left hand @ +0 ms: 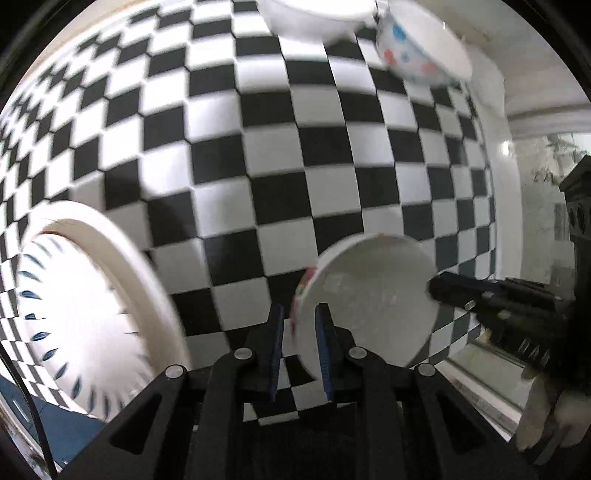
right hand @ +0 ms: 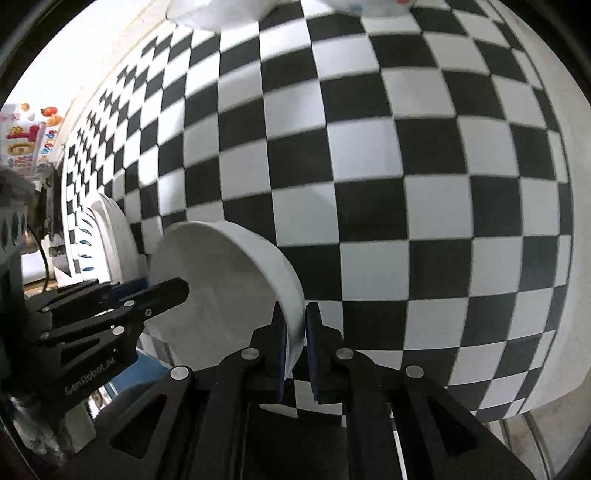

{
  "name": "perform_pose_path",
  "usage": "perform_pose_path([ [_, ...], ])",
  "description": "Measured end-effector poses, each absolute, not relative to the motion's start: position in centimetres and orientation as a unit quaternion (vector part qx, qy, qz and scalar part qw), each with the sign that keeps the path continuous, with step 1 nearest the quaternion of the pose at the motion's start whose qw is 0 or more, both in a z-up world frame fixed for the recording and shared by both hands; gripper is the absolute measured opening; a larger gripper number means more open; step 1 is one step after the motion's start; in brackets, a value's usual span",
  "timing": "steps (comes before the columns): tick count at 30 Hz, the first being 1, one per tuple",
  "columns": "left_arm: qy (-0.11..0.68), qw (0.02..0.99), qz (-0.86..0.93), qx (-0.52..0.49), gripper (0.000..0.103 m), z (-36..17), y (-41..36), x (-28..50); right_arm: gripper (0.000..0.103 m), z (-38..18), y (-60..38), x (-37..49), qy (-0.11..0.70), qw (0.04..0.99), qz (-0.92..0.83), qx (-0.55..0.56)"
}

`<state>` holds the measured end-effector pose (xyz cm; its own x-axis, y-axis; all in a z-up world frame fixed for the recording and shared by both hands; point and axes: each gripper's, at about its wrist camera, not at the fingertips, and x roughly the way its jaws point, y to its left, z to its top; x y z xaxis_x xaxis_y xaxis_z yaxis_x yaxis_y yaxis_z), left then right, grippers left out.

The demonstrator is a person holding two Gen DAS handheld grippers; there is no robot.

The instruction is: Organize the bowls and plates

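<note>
My left gripper (left hand: 301, 325) is shut on the rim of a white bowl (left hand: 373, 295) with red flower marks outside, held tilted above the checkered cloth. My right gripper (right hand: 295, 325) is shut on the rim of a plain white bowl (right hand: 225, 291), also tilted. The left gripper (right hand: 147, 291) shows at the left of the right wrist view, and the right gripper (left hand: 491, 302) at the right of the left wrist view. A white plate with blue dashes (left hand: 85, 314) lies at lower left.
A black-and-white checkered cloth (left hand: 258, 147) covers the table. A dotted bowl (left hand: 421, 51) and a white dish (left hand: 314, 18) stand at the far side. The table edge (left hand: 498, 184) runs down the right, with dark furniture beyond.
</note>
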<state>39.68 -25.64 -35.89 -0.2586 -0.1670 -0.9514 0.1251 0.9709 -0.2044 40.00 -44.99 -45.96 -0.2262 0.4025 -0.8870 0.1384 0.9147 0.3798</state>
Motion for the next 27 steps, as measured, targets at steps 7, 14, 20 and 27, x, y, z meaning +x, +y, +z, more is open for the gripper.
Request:
perform_pose_path([
  [7, 0.731, 0.672, -0.112, -0.049, 0.048, -31.3, -23.6, 48.2, 0.019, -38.6, -48.2, 47.1, 0.716, 0.664, 0.116, 0.180],
  [14, 0.739, 0.661, -0.096, -0.090, 0.049, -35.6, -23.8, 58.5, 0.022, -39.2, -46.3, 60.2, 0.681, 0.708, 0.135, 0.127],
  [20, 0.758, 0.637, -0.079, -0.115, 0.049, -39.5, -24.6, 61.7, 0.022, -44.8, -44.0, 68.6, 0.716, 0.677, 0.131, 0.106],
  [27, 0.769, 0.620, -0.072, -0.136, 0.015, -42.2, -24.6, 62.2, 0.020, -49.4, -43.3, 70.8, 0.740, 0.649, 0.147, 0.098],
])
